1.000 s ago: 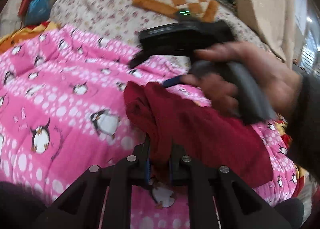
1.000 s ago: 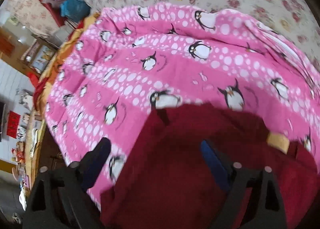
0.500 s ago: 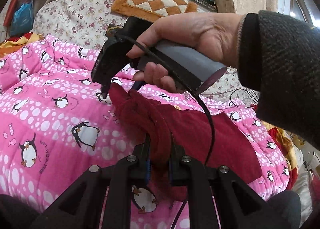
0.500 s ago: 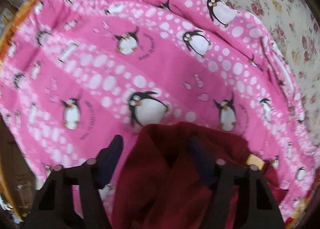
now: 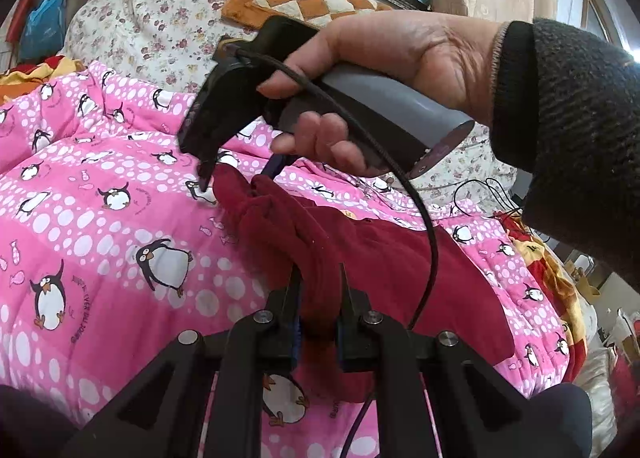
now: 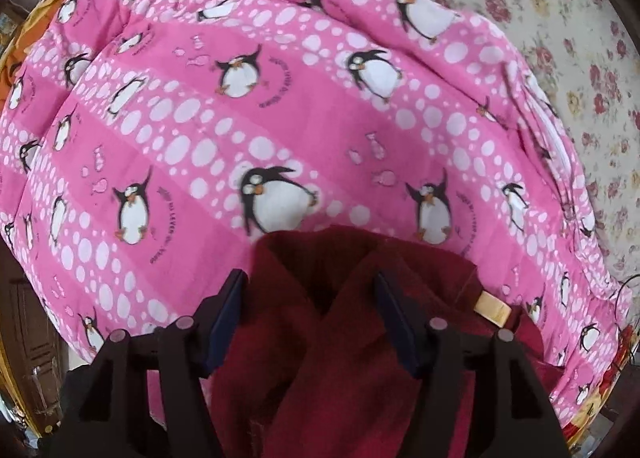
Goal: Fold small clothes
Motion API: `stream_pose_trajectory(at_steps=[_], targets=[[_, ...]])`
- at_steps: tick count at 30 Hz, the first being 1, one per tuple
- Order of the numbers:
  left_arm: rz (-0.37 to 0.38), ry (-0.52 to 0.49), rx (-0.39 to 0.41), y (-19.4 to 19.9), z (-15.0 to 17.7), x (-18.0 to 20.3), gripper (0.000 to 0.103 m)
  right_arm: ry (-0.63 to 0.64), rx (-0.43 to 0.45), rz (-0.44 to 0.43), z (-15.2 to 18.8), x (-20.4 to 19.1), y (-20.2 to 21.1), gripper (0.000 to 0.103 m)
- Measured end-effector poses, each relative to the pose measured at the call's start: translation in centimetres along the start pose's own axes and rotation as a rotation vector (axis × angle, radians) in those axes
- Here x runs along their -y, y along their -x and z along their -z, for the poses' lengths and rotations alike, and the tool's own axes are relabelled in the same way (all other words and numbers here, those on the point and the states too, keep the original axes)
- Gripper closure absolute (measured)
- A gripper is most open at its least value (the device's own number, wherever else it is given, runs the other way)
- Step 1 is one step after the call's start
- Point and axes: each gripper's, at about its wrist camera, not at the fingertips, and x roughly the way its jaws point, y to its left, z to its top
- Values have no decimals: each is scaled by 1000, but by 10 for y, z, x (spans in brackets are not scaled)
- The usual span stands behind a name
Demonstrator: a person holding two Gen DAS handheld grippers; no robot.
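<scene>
Left gripper [image 5: 319, 282]: jaws pinched onto a bunched fold of the dark red garment [image 5: 384, 258], which lies on the pink penguin quilt [image 5: 100, 226]. Right gripper [image 6: 308, 298]: jaws spread wide, garment's corner lying loose between them, not clamped.

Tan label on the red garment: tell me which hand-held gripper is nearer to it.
Right. The right hand-held gripper straddles the red garment with jaws open, the tan label just beside its right finger. The left hand-held gripper pinches a bunched fold farther from it.
</scene>
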Motion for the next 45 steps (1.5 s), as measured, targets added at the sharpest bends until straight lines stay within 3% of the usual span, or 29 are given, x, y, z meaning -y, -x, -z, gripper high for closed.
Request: stream_pose_trajectory(at_steps=[3, 8, 13, 15, 19, 21, 32, 41, 45], targets=[[7, -1, -3, 0, 0, 1, 103, -2, -5, 4, 2, -3, -1, 27], [11, -2, -3, 0, 1, 2, 103, -120, 8, 56, -1, 19, 1, 27], [14, -8, 2, 1, 1, 4, 103, -124, 8, 50, 2, 23, 3, 29], [15, -8, 3, 1, 1, 3, 103, -129, -1, 37, 2, 25, 1, 39], [9, -9, 7, 1, 1, 4, 103, -107, -2, 34, 7, 38, -9, 76], [11, -13, 12, 2, 1, 5, 103, -100, 19, 21, 15, 47, -2, 83], [61, -106, 48, 13, 0, 28, 103, -282, 301, -285, 81, 128, 59, 91], [144, -276, -13, 5, 9, 105, 103, -441, 547, -506, 169, 208, 74, 91], [190, -346, -41, -5, 13, 147, 103, -480, 610, -544, 207, 242, 71, 91]])
